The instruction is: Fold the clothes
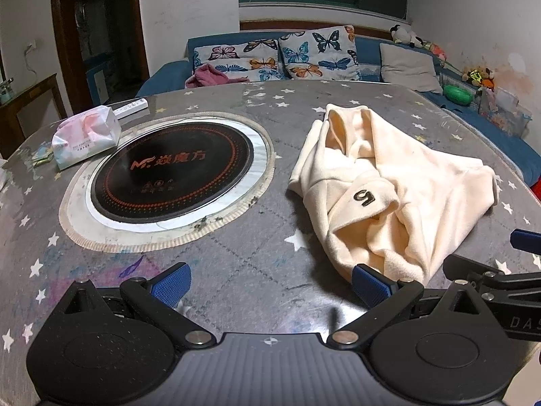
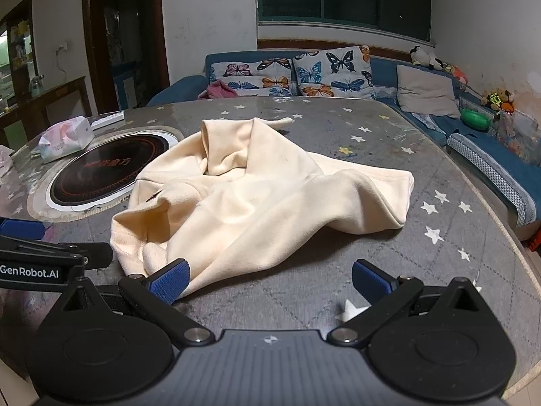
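Note:
A cream garment (image 1: pixel 389 182) lies crumpled on the grey star-patterned table (image 1: pixel 236 264), with a black "G" mark on one fold. It also shows in the right wrist view (image 2: pixel 263 199), filling the middle. My left gripper (image 1: pixel 270 286) is open and empty, low over the table; its right pad sits at the garment's near hem. My right gripper (image 2: pixel 270 284) is open and empty; its left pad touches the garment's near edge. The right gripper also shows at the right edge of the left wrist view (image 1: pixel 500 270).
A round black induction hob (image 1: pixel 172 172) is set into the table to the left of the garment. A tissue pack (image 1: pixel 86 135) and a white remote (image 1: pixel 130 106) lie at the far left. A blue sofa with butterfly cushions (image 1: pixel 280 55) stands behind the table.

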The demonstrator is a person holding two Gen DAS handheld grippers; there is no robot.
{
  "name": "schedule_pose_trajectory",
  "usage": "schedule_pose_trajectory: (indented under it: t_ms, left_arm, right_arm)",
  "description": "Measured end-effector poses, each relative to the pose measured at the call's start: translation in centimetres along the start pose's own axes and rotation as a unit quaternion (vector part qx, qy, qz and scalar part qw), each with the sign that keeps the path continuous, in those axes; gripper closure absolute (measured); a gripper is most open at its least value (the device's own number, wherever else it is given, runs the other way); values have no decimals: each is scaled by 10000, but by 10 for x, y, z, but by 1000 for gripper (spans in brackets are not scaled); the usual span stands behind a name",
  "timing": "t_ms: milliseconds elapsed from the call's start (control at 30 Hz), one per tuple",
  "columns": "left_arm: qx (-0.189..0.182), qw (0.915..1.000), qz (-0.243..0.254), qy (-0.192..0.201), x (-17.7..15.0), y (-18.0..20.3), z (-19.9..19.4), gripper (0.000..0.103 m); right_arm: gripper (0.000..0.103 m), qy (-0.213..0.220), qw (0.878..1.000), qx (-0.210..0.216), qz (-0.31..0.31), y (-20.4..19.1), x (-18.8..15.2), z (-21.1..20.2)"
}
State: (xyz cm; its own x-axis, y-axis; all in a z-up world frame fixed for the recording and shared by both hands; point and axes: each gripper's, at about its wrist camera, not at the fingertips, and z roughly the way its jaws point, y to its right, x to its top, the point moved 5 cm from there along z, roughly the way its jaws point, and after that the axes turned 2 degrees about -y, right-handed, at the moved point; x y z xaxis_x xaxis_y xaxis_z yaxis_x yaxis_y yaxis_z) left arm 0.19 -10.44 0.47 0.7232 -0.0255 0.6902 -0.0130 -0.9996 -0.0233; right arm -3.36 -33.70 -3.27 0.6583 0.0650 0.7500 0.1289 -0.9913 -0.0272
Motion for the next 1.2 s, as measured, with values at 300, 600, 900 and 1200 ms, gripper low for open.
schedule_pose_trajectory:
  t_ms: [300,600,900,1200]
  left_arm:
    - [-65,9999,82,85,15,4,6,0]
    - [-85,9994,235,245,39,6,18,0]
    - [-245,9976,435,477,76,9,36,2]
    - [-724,9941,669,442,105,17,70,28]
  right_arm:
    - [0,24,9999,98,-96,-1,8,4]
    - [0,98,9995,199,-243,5,35,18]
    - [6,151,9982,319,-487,12,81,48]
    - [22,-145,9970,474,-597,16,131,108]
